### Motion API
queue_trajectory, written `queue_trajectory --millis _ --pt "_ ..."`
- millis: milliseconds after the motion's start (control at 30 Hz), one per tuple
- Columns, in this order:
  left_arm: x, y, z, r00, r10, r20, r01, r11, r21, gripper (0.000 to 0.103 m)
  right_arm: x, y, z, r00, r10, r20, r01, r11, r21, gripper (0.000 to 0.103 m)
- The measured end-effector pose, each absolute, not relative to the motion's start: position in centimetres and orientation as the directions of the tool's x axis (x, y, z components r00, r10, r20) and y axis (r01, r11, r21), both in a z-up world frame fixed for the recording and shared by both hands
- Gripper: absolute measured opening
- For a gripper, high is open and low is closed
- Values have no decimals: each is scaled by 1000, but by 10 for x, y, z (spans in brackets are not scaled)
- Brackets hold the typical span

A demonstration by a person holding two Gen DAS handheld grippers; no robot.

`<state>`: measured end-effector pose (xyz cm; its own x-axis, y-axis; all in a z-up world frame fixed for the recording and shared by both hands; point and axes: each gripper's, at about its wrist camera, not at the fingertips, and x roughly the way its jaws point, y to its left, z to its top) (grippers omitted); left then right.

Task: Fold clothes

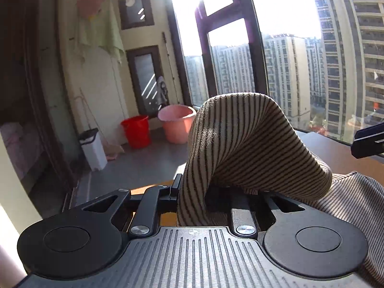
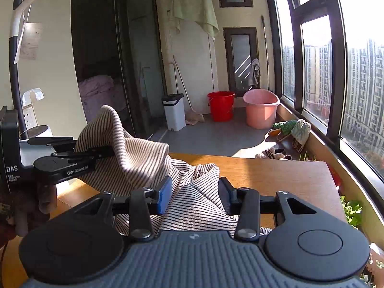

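Your striped garment point(image 2: 192, 199) is one piece of cloth, bunched and rumpled on the wooden table point(image 2: 276, 172) near its left front edge, with no flat panel or clean crease anywhere. Going by that, the folding is somewhere in the middle at best: nothing here reads as a finished fold, and all the squaring and stacking is left.

Part of the cloth is raised off the table. Your left gripper point(image 2: 105, 152) has its jaws pressed together on a bunch of the fabric and holds it up in a peak; in the left wrist view the cloth drapes right over the fingers. Your right gripper point(image 2: 195, 195) sits low over the heap with its jaws spread, a ridge of cloth lying between them, not yet pinched.

The count: one garment, two grippers, one table. Farther out on the balcony floor stand two buckets, one red point(image 2: 221, 105) and one pink point(image 2: 261, 111), and one white bin point(image 2: 174, 111).
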<state>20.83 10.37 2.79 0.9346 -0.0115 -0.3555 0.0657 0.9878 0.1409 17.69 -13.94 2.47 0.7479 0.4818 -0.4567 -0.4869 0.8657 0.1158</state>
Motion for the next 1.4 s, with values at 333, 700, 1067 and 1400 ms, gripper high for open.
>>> queue_trajectory --millis 333,700,1067,1400 --pt "222 161 17 885 37 -465 -44 999 -3 21 216 -57 -33 778 298 -554 -473 857 -203 62" --pt "223 189 -4 861 62 -505 -100 994 -49 25 276 -158 22 886 112 -450 -212 961 -178 6" --pt "236 195 -15 818 110 -564 -134 991 -1 42 306 -183 -48 839 2 -543 -132 971 -200 9" --pt "160 202 12 829 6 -559 -90 988 -124 75 243 -220 -3 859 142 -491 -173 985 -18 27"
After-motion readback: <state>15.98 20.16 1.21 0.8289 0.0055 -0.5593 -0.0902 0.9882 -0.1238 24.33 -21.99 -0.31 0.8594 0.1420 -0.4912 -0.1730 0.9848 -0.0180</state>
